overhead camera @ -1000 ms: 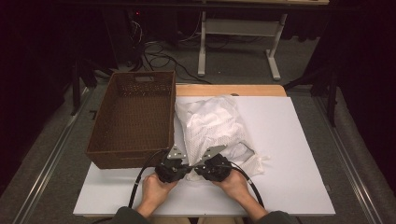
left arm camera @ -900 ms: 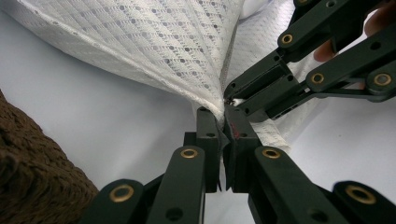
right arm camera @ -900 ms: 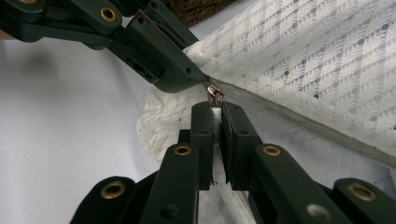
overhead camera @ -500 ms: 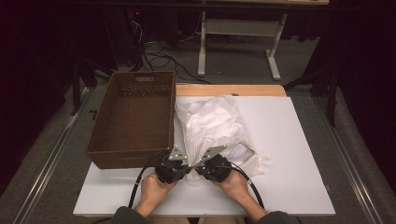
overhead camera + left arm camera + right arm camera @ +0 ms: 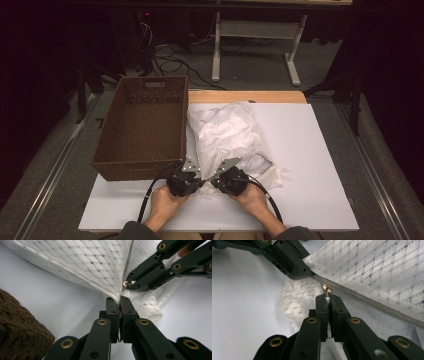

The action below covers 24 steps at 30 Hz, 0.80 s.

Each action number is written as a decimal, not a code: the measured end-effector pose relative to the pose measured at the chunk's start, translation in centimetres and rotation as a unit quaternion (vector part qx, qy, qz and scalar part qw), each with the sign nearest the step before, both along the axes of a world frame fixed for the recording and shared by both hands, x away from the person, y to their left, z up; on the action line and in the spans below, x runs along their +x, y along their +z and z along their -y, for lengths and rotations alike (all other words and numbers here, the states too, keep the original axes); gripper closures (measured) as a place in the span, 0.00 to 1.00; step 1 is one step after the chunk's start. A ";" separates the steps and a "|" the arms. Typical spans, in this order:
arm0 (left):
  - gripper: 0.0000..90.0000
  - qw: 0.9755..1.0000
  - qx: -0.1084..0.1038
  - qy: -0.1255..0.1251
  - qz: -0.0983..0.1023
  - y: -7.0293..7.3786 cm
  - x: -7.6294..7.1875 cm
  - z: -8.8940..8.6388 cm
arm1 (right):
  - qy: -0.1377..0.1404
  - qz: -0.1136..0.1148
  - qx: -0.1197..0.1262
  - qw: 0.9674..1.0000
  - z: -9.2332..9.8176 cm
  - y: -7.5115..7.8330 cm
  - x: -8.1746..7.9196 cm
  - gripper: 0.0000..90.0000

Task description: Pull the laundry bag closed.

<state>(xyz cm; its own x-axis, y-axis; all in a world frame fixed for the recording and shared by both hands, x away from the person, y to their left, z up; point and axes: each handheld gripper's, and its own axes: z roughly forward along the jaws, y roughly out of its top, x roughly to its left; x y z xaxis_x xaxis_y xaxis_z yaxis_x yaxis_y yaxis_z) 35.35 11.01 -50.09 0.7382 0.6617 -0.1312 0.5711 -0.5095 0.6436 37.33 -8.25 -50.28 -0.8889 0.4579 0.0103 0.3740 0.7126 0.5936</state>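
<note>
Left gripper [image 5: 119, 300] clamped on bag [image 5: 227, 135] mesh beside zip end. Right gripper [image 5: 328, 298] clamped on zip pull [image 5: 327, 290]. Both at bag's near edge, just right of basket [image 5: 142, 125].

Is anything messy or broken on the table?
Nothing looks broken. The white mesh bag lies crumpled beside the brown basket, not in it. The left gripper pinches the bag's fabric; the right gripper pinches its zipper pull.

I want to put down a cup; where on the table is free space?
Free: the white table right of the mesh bag, up to the right edge. Crowded: the left, with the wicker basket, and the front middle around both tongs.
</note>
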 end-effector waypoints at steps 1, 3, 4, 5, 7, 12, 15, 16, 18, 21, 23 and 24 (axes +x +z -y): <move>0.97 1.000 0.002 -0.001 0.000 0.0 0.0 0.0 | -0.002 -0.001 -0.002 1.000 0.0 0.0 0.0 0.97; 0.97 1.000 0.001 0.000 -0.001 -0.1 0.0 0.0 | -0.002 -0.003 0.000 1.000 0.0 0.0 0.0 0.97; 0.97 1.000 0.003 -0.001 -0.002 -0.1 0.0 0.0 | 0.000 -0.002 -0.001 1.000 0.0 -0.1 0.0 0.97; 0.97 1.000 0.003 0.000 -0.002 -0.1 0.0 0.0 | 0.002 0.001 -0.001 1.000 0.0 -0.1 0.0 0.97; 0.97 1.000 0.006 0.002 -0.001 -0.2 0.0 0.1 | 0.001 0.001 -0.004 1.000 0.0 0.0 0.0 0.97; 0.98 1.000 0.009 0.003 0.002 -0.2 -0.1 0.2 | -0.003 0.005 -0.013 1.000 0.1 0.1 -0.1 0.97; 0.98 1.000 0.012 0.002 0.003 -0.1 -0.1 0.1 | -0.002 0.009 -0.016 1.000 0.1 0.3 -0.1 0.97; 0.98 1.000 0.012 0.002 0.003 -0.1 -0.1 0.1 | -0.002 0.009 -0.016 1.000 0.1 0.3 -0.1 0.97; 0.98 1.000 0.009 0.002 0.004 -0.1 -0.1 0.1 | -0.004 0.012 -0.016 1.000 0.1 0.3 -0.1 0.97; 0.98 1.000 0.010 0.003 0.004 -0.1 -0.1 0.1 | -0.005 0.012 -0.017 1.000 0.1 0.4 -0.2 0.97; 0.98 1.000 0.007 0.004 0.003 -0.1 -0.1 0.0 | -0.005 0.018 -0.021 1.000 0.2 0.4 -0.1 0.97; 0.98 1.000 0.008 0.004 0.003 -0.1 -0.1 0.0 | -0.008 0.014 -0.019 1.000 0.2 0.4 -0.2 0.97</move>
